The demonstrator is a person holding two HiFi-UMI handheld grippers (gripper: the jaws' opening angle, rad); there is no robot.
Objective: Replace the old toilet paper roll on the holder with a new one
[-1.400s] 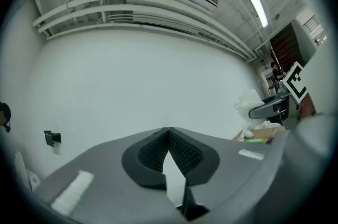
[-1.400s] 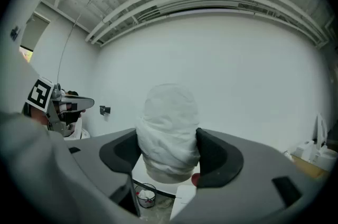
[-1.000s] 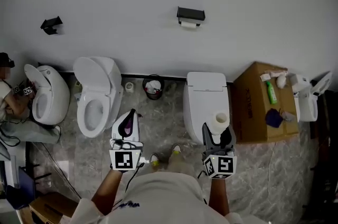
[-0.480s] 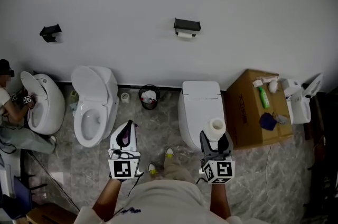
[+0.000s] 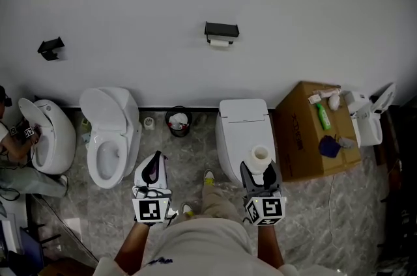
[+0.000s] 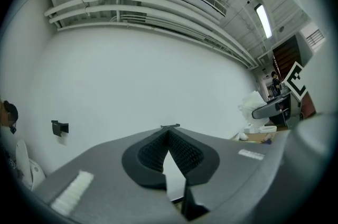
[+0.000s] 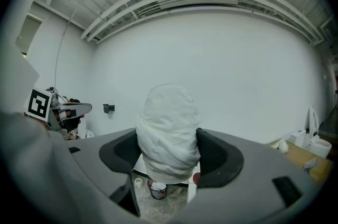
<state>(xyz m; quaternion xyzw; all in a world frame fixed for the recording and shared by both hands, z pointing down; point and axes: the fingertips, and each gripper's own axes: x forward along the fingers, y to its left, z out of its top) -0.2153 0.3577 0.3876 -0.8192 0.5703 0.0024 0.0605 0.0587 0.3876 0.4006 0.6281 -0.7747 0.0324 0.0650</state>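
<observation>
In front of the toilet (image 5: 244, 125), right gripper (image 5: 260, 169) clamps a paper roll (image 7: 169, 133), left gripper (image 6: 170, 133) closed empty

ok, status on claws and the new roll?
Left claw shut, empty. Right claw shut on new toilet paper roll. Wall holder ahead, old roll on it. Closed toilet sits under holder, in the approach.

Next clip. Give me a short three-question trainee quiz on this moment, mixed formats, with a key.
1. True or false: the left gripper has its fingers together with nothing between them.
2. The right gripper is shut on: A) a cloth B) a toilet paper roll C) a brush.
3. Fill in: the green bottle lies on the ___.
Key: 1 true; 2 B; 3 cardboard box.
</observation>
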